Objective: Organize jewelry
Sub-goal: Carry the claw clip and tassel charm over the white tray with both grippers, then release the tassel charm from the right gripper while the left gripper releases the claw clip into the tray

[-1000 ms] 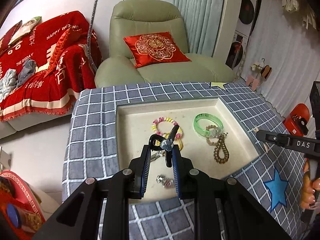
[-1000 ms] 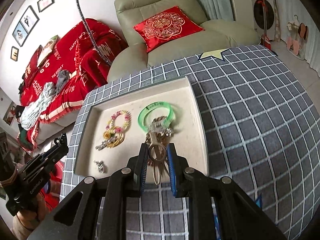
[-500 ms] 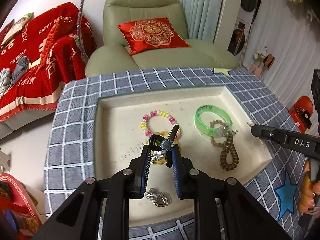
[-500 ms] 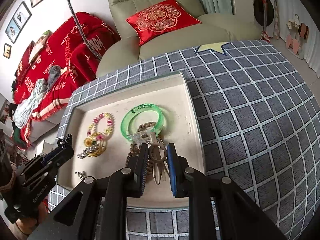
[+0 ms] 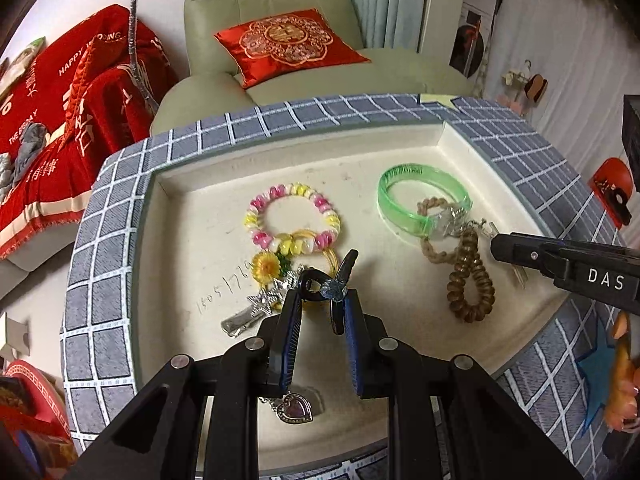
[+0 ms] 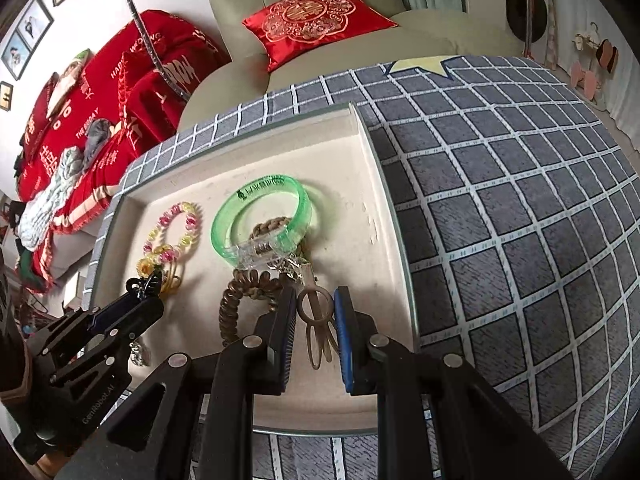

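Tray [image 5: 460,140] holds two bracelets; each hand-held gripper, left [image 5: 320,300] and right [image 6: 316,300], pinches one hair clip.

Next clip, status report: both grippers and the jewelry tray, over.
Left hand-held gripper shut on black clip. Right hand-held gripper shut on bronze clip. Both above tray; bangle and coil tie beneath right.

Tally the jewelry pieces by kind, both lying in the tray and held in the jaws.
Bracelets and bangles: 2 — beaded bracelet, green bangle
Hair ties: 3 — brown spiral tie, braided tie, yellow flower tie
Hair clips: 3 — silver clip, black clip, bronze clip
Heart pendant: 1
Total: 9
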`<control>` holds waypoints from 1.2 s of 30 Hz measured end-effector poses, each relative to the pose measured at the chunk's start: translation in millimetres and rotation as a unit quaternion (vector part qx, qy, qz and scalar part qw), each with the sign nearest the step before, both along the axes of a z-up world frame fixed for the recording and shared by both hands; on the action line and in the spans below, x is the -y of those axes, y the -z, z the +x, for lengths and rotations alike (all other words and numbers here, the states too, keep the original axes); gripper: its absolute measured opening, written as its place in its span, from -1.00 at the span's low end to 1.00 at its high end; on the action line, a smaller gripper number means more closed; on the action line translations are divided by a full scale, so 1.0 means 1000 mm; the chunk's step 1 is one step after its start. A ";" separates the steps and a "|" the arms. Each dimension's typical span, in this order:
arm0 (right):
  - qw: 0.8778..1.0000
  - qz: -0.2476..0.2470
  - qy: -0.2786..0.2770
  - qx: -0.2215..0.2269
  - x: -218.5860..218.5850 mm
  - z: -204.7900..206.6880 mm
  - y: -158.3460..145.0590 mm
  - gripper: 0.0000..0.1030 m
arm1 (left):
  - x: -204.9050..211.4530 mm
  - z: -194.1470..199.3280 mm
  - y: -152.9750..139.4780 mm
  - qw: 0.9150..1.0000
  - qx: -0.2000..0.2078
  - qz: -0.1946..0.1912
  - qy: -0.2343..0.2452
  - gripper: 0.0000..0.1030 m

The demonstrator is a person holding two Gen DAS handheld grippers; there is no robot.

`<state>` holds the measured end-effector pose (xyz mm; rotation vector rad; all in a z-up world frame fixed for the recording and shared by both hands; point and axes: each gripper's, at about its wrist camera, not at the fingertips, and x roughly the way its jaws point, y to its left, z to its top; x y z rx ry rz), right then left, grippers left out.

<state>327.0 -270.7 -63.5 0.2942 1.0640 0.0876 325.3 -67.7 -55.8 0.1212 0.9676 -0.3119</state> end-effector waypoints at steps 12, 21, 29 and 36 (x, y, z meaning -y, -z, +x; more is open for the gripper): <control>0.999 -0.047 -0.021 0.005 -0.014 -0.003 0.002 -0.46 | 0.009 -0.004 0.005 1.000 0.004 0.020 0.010 -0.28; 1.000 -0.018 -0.014 0.011 -0.011 -0.004 -0.004 0.14 | 0.009 -0.003 0.006 1.000 0.007 0.026 0.011 -0.27; 0.999 0.013 0.002 0.051 -0.002 -0.021 -0.032 0.26 | 0.004 -0.005 0.000 1.000 0.017 0.010 -0.007 -0.27; 0.998 0.026 0.011 0.062 0.001 -0.033 -0.044 0.26 | 0.003 -0.001 0.004 1.000 0.001 0.005 -0.007 -0.27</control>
